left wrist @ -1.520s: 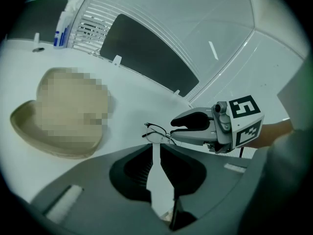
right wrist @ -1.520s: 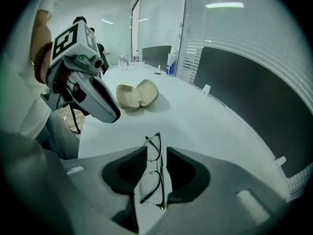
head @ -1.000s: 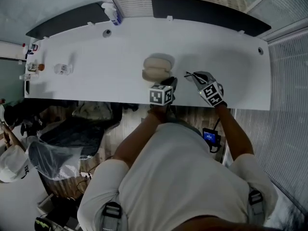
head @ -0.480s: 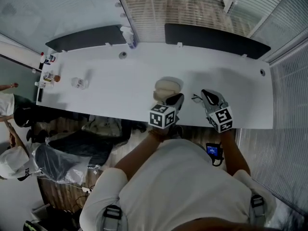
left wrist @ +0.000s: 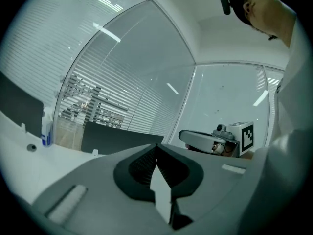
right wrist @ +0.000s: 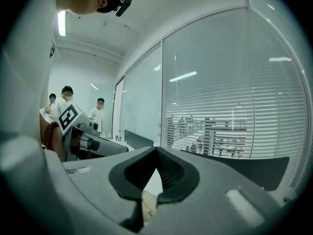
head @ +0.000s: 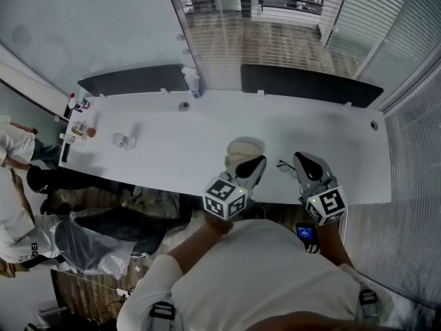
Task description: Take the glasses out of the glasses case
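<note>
The beige glasses case (head: 244,148) lies on the white table (head: 158,157) near its front edge, and a sliver of the case (right wrist: 148,204) shows below my right jaws. Dark thin-framed glasses (head: 284,165) are outside it, just right of it on the table. My left gripper (head: 256,161) (left wrist: 157,147) hangs over the case's near side, lifted and roughly level, jaws shut on nothing. My right gripper (head: 301,158) (right wrist: 156,150) is beside the glasses at the same height, jaws shut with nothing between the pads. Each gripper view shows the other gripper alongside.
A spray bottle (head: 192,83) stands at the table's far edge between two black panels (head: 310,85). Small bottles and a cup (head: 122,141) sit at the table's left end. People (right wrist: 66,102) stand off to the left. Glass walls with blinds surround the table.
Both grippers have risen from the table toward the camera, side by side. The case and glasses stayed on the table. The head view now takes in more of the room.
</note>
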Demonstrator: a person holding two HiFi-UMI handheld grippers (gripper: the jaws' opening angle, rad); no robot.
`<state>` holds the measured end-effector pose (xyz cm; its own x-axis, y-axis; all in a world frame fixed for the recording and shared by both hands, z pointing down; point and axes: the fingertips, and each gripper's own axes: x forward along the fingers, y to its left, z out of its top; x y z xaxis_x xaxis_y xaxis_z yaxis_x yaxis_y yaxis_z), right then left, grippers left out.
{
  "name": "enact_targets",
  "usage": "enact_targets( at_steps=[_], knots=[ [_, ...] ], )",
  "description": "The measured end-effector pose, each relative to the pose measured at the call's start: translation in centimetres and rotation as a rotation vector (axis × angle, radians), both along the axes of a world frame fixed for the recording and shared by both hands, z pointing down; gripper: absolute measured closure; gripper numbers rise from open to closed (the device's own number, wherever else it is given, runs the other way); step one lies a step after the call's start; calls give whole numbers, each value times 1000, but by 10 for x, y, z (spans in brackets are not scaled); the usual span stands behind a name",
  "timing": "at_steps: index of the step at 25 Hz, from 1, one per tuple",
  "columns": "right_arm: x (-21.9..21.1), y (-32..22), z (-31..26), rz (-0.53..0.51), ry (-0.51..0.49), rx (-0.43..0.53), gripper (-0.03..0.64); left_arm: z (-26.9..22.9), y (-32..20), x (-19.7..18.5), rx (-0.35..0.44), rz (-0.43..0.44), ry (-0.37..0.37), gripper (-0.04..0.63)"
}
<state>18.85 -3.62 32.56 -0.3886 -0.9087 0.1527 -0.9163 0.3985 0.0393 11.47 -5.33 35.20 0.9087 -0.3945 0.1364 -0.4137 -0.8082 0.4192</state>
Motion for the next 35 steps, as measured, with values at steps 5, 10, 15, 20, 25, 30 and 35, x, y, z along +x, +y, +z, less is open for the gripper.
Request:
enact_targets(
  at_steps=[5,10,15,20,25,30,35],
  knots=[
    [-23,10,-40,-41,-30,59,615,-35,7,-13,44,-3,75,592],
    [-50,18,-53,-87,-49,76,615,-60,17,-23,139,5,109,592],
    [-79,20,-47,-132,-82,73,615,-64,17,-40,210,-35,113,592],
    [-93,17,-47,-157,-95,78,615,-63,11,-51,213,-66,127,592],
    [-93,12,-50,-152,-110,79,615,-64,8,-52,200,-62,127,592],
    [-91,9,-52,-146,-135,77,616,-65,6,-51,205,-56,137,592],
    [-95,8,-52,-148,-138,85,617,-66,4,-52,201,-53,143,592]
  ],
)
